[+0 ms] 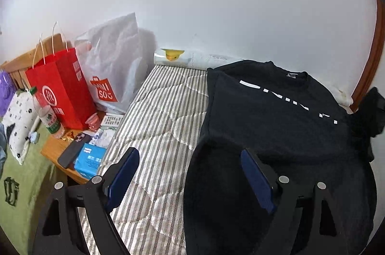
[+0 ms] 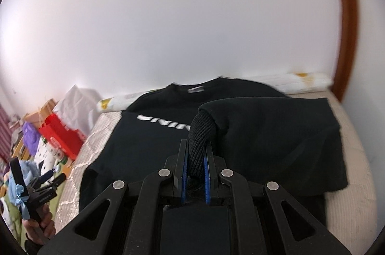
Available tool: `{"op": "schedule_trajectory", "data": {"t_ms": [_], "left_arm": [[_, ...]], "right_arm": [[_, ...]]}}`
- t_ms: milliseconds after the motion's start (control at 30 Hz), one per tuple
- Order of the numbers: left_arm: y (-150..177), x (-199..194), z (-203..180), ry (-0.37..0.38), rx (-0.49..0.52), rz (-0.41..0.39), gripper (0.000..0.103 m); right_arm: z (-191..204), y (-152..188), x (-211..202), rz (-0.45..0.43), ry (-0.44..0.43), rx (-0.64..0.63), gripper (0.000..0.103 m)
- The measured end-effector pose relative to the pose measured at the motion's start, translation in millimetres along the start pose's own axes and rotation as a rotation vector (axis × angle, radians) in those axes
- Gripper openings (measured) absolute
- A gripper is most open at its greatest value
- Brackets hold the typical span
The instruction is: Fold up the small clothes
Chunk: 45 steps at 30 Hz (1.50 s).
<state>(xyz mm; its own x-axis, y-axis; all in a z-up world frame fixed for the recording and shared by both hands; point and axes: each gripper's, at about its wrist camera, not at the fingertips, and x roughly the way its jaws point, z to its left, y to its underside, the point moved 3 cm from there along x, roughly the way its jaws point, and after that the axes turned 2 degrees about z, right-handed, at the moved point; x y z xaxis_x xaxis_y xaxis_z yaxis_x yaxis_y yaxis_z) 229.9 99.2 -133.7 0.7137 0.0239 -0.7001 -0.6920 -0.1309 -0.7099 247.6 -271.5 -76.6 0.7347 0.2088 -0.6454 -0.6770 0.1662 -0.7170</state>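
Note:
A black sweatshirt [image 1: 276, 115] with white lettering lies front-up on a striped quilted mattress [image 1: 158, 125]; its left side is folded inward. My left gripper [image 1: 190, 156] is open and empty, hovering over the shirt's lower left edge. My right gripper [image 2: 195, 146] is shut on the ribbed cuff [image 2: 201, 132] of the right sleeve [image 2: 264, 120] and holds it lifted over the shirt's body [image 2: 144, 142]. The left gripper also shows in the right wrist view [image 2: 51, 177], held in a hand at the far left.
A red paper bag [image 1: 61, 89], a white plastic shopping bag [image 1: 113, 65], a water bottle [image 1: 47, 114], a phone [image 1: 72, 150] and a blue tissue pack [image 1: 89, 160] crowd a low wooden table left of the mattress. A rolled mat [image 2: 303, 82] lies against the wall.

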Motion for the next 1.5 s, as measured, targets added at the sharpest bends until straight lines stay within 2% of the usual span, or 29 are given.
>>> {"op": "schedule_trajectory", "data": {"t_ms": [133,300,467,533,567,600,633,667,800,1000,1133,1233,1300,1367,1433,1467,1500], "left_arm": [[6.7,9.9,9.7,0.041,-0.028,0.003,0.085],[7.4,20.7,15.8,0.044,-0.047,0.005,0.085],[5.4,30.4,11.6,0.052,-0.062,0.015,0.085],[3.1,34.7,5.3,0.048,-0.056,0.023,0.085],[1.8,36.7,1.3,0.046,-0.051,0.029,0.085],[0.1,38.3,-4.5,0.047,-0.044,0.033,0.085],[-1.4,39.3,-9.6,0.051,-0.036,0.034,0.085],[-2.8,40.6,-15.8,0.057,-0.026,0.034,0.085],[-6.2,52.4,-51.5,0.096,0.015,0.053,0.085],[-15.3,81.1,-113.0,0.150,0.090,0.086,0.085],[-19.1,112.0,-142.1,0.110,0.153,0.109,0.080],[-20.7,133.6,-148.0,0.102,0.145,0.146,0.071],[-20.4,148.3,-154.4,0.116,0.147,0.183,0.071],[-19.9,153.0,-159.1,0.117,0.142,0.175,0.069],[-20.2,153.2,-163.5,0.138,0.149,0.167,0.054],[-20.9,152.8,-166.6,0.161,0.145,0.167,0.040],[-21.7,153.3,-167.9,0.152,0.140,0.164,0.032]], "right_arm": [[30.8,-6.6,26.4,0.000,-0.075,0.000,0.011],[71.1,-12.6,63.7,0.016,-0.189,-0.028,0.011],[89.1,-5.6,104.3,0.051,-0.244,-0.044,0.013],[92.3,-1.6,115.2,0.060,-0.249,-0.065,0.026],[94.7,0.6,116.4,0.057,-0.264,-0.097,0.043],[94.9,2.8,112.4,0.043,-0.271,-0.130,0.054],[93.4,4.6,107.0,0.026,-0.262,-0.157,0.058],[87.3,6.3,100.2,0.014,-0.236,-0.171,0.060],[38.7,12.5,74.6,0.015,-0.154,-0.166,0.060],[-73.9,37.1,39.0,0.011,0.158,-0.130,0.060],[-140.8,60.2,25.7,0.062,0.330,-0.080,0.060],[-177.3,74.2,26.5,0.102,0.350,-0.018,0.060],[-190.6,78.3,29.3,0.111,0.344,0.013,0.060],[-194.4,78.5,35.7,0.111,0.326,0.032,0.060],[-193.6,75.7,41.7,0.112,0.288,0.035,0.060],[-191.0,74.3,46.3,0.114,0.274,0.031,0.060],[-189.1,72.6,53.0,0.120,0.272,0.026,0.060]]}}
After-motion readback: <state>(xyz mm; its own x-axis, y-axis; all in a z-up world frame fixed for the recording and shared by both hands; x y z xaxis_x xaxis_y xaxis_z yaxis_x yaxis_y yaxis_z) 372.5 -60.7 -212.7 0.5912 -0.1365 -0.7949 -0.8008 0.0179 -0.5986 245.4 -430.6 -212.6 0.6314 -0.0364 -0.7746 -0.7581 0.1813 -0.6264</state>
